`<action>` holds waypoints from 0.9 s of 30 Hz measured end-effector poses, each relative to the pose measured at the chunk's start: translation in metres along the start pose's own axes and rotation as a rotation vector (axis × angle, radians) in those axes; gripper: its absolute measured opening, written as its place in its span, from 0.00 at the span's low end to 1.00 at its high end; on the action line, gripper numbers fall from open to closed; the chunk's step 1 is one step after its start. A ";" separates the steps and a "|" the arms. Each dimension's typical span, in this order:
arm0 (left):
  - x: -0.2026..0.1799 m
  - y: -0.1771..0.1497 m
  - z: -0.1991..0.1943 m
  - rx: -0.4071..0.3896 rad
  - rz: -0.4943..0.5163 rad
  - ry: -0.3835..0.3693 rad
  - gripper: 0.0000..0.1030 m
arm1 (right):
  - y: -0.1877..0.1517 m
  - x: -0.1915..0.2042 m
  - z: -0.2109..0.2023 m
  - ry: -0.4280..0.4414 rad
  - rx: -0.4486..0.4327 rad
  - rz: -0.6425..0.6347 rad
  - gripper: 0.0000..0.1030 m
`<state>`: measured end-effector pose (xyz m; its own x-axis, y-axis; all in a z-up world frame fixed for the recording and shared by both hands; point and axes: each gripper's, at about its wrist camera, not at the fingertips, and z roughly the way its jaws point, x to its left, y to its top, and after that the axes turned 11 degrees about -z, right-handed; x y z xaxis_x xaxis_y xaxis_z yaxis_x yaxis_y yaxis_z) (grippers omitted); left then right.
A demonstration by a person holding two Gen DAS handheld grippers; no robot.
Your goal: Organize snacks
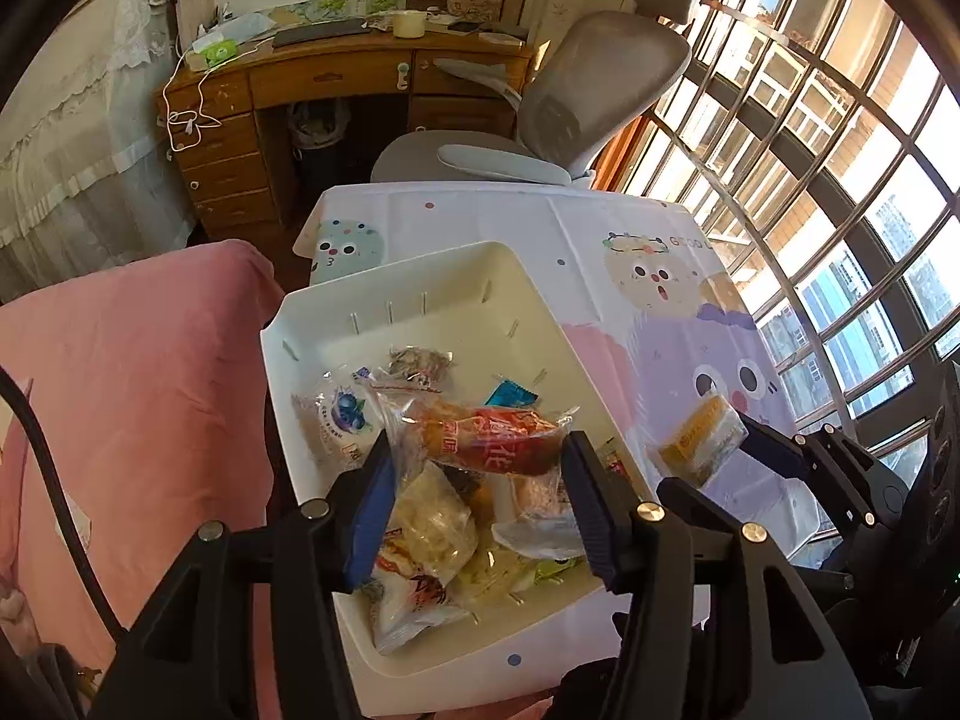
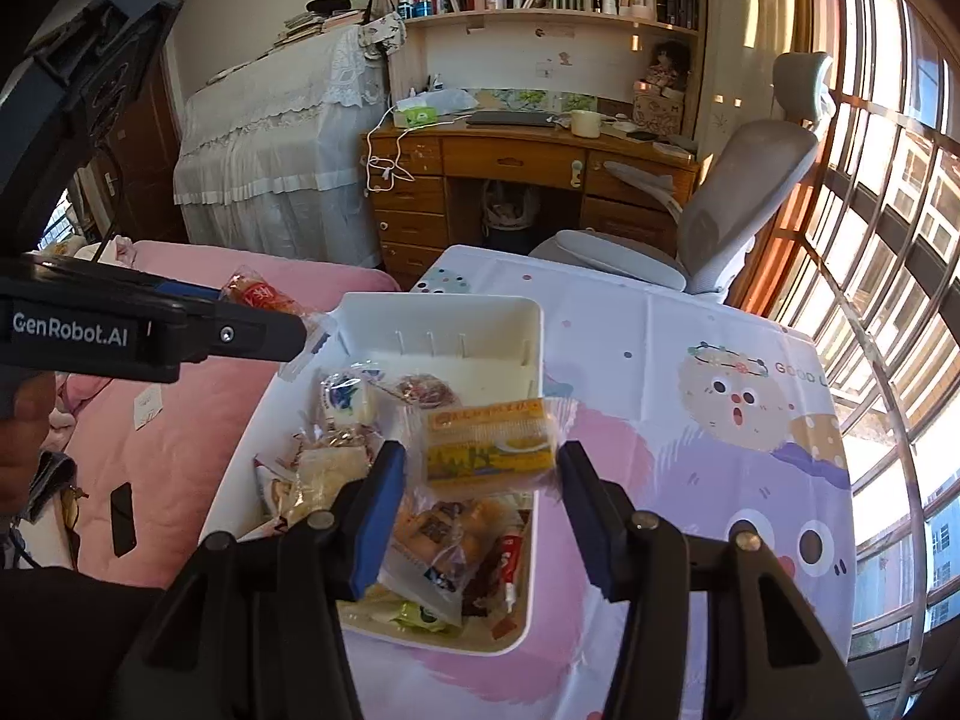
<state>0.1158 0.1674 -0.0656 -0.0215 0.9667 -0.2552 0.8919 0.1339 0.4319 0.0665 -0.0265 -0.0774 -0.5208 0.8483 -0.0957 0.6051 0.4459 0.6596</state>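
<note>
A white bin stands on the cartoon-print tablecloth, holding several wrapped snacks. My left gripper hovers over the bin, shut on a red-and-orange wrapped snack stretched between its blue pads. To its right, my right gripper carries a yellow snack packet. In the right wrist view the right gripper is shut on that yellow packet above the bin. The left gripper reaches in from the left edge with the red snack.
A pink bed lies directly left of the table. Behind the table stand a grey office chair and a wooden desk. A barred window runs along the right side. A person's hand grips the left tool.
</note>
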 end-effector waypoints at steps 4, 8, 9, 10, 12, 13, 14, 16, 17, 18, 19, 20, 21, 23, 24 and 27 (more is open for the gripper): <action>0.012 -0.007 0.003 0.025 -0.013 0.009 0.54 | -0.001 0.018 0.003 0.034 0.027 -0.033 0.53; 0.019 -0.015 0.009 0.046 -0.034 0.023 0.65 | -0.002 0.026 0.008 0.036 0.074 -0.031 0.63; 0.020 -0.017 0.010 0.052 -0.039 0.024 0.65 | -0.003 0.027 0.007 0.037 0.081 -0.029 0.63; 0.020 -0.019 0.012 0.060 -0.045 0.022 0.66 | -0.005 0.027 0.007 0.035 0.087 -0.027 0.64; 0.022 -0.024 0.015 0.067 -0.053 0.026 0.66 | -0.007 0.026 0.007 0.033 0.100 -0.020 0.67; 0.022 -0.027 0.017 0.068 -0.057 0.031 0.66 | -0.010 0.025 0.007 0.031 0.107 -0.015 0.67; 0.022 -0.029 0.018 0.069 -0.063 0.036 0.66 | -0.012 0.025 0.006 0.030 0.113 -0.010 0.68; 0.022 -0.033 0.019 0.069 -0.081 0.040 0.68 | -0.017 0.022 0.005 0.027 0.127 0.007 0.70; 0.021 -0.035 0.019 0.068 -0.089 0.039 0.69 | -0.021 0.019 0.005 0.028 0.135 0.017 0.71; 0.020 -0.037 0.020 0.066 -0.096 0.035 0.69 | -0.025 0.017 0.005 0.029 0.146 0.028 0.72; 0.019 -0.039 0.021 0.065 -0.101 0.030 0.69 | -0.028 0.015 0.004 0.031 0.154 0.037 0.73; 0.017 -0.042 0.021 0.065 -0.103 0.027 0.69 | -0.033 0.013 0.004 0.034 0.163 0.046 0.73; 0.014 -0.045 0.022 0.064 -0.104 0.026 0.69 | -0.037 0.010 0.004 0.036 0.172 0.053 0.74; 0.005 -0.051 0.022 0.059 -0.098 0.019 0.69 | -0.045 0.006 0.001 0.037 0.186 0.064 0.74; 0.001 -0.054 0.022 0.056 -0.096 0.016 0.69 | -0.050 0.002 -0.001 0.037 0.193 0.070 0.75; -0.017 -0.065 0.021 0.044 -0.092 -0.001 0.69 | -0.065 -0.009 -0.009 0.042 0.207 0.094 0.76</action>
<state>0.0677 0.1376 -0.1080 -0.1043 0.9505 -0.2927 0.9051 0.2126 0.3682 0.0262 -0.0658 -0.1129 -0.4781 0.8783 -0.0072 0.7605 0.4181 0.4968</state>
